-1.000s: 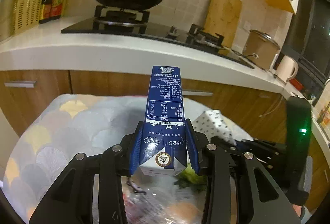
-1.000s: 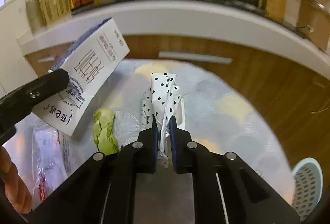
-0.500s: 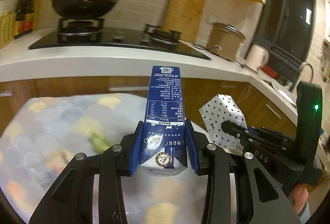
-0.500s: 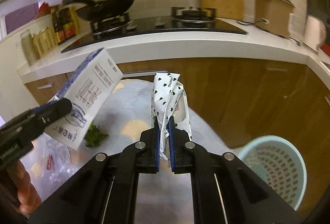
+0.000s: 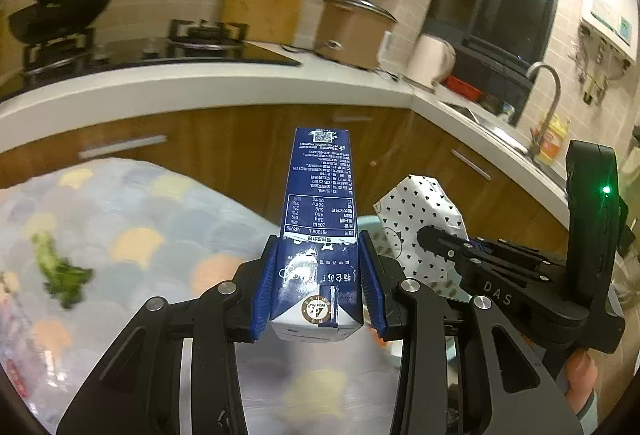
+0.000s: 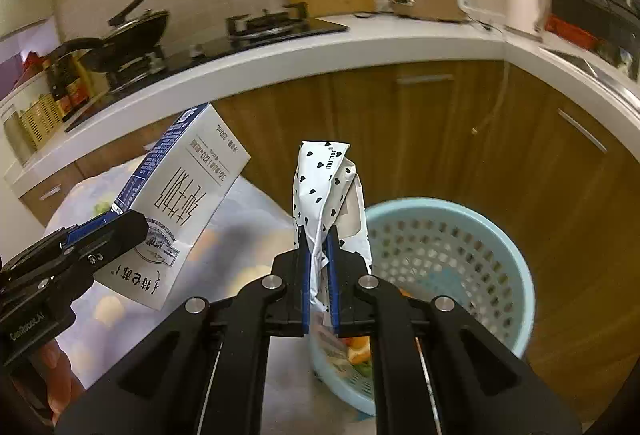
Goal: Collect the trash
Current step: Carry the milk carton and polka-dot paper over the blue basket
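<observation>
Milk carton (image 5: pixel 318 231) sits between the blue pads of my left gripper (image 5: pixel 319 287), in the middle of the frame; its long axis points up and away from me. It is stiff card and looks light, so I grip its flat sides near the base. My right gripper (image 6: pixel 319 267) pinches the soft dotted wrapper (image 6: pixel 326 191), standing upright at centre, before the blue basket (image 6: pixel 516 275) at lower right.

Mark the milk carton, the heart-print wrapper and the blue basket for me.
milk carton (image 5: pixel 320 211), left wrist view, on its blue nutrition panel.
heart-print wrapper (image 6: pixel 316 175), right wrist view, on its upper fold above the pads.
blue basket (image 6: pixel 520 267), right wrist view, on its right rim.
</observation>
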`<state>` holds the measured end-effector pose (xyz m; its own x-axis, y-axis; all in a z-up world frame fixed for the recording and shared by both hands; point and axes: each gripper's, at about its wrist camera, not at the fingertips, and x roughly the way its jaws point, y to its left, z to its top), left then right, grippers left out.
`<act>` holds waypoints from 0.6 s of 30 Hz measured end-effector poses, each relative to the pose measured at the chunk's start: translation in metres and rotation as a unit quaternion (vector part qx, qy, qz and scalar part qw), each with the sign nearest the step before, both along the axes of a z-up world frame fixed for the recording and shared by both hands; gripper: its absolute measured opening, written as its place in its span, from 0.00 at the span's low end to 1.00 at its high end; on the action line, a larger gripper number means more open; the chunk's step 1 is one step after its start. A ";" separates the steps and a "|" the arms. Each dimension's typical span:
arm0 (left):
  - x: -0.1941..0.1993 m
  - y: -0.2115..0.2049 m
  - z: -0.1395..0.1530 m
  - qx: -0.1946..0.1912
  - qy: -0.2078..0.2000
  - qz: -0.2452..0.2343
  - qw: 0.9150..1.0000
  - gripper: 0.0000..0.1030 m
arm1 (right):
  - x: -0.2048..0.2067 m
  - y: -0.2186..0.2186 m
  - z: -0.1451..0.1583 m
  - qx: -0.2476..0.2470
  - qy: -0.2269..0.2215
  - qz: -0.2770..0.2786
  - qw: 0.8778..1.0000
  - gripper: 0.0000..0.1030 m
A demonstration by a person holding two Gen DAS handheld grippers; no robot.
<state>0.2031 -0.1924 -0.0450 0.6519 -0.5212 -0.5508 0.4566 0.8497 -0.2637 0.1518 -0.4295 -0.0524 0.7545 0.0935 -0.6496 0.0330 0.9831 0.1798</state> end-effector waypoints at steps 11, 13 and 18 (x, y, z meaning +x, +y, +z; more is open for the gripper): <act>0.001 -0.067 -0.025 0.012 0.033 -0.054 0.998 0.36 | -0.018 -0.063 -0.040 0.026 0.051 -0.052 0.997 0.07; 0.001 -0.076 -0.030 0.018 0.040 -0.063 0.997 0.36 | -0.019 -0.070 -0.047 0.033 0.060 -0.058 0.996 0.07; 0.003 -0.087 -0.040 0.031 0.052 -0.073 0.995 0.52 | -0.019 -0.079 -0.060 0.041 0.083 -0.072 0.993 0.24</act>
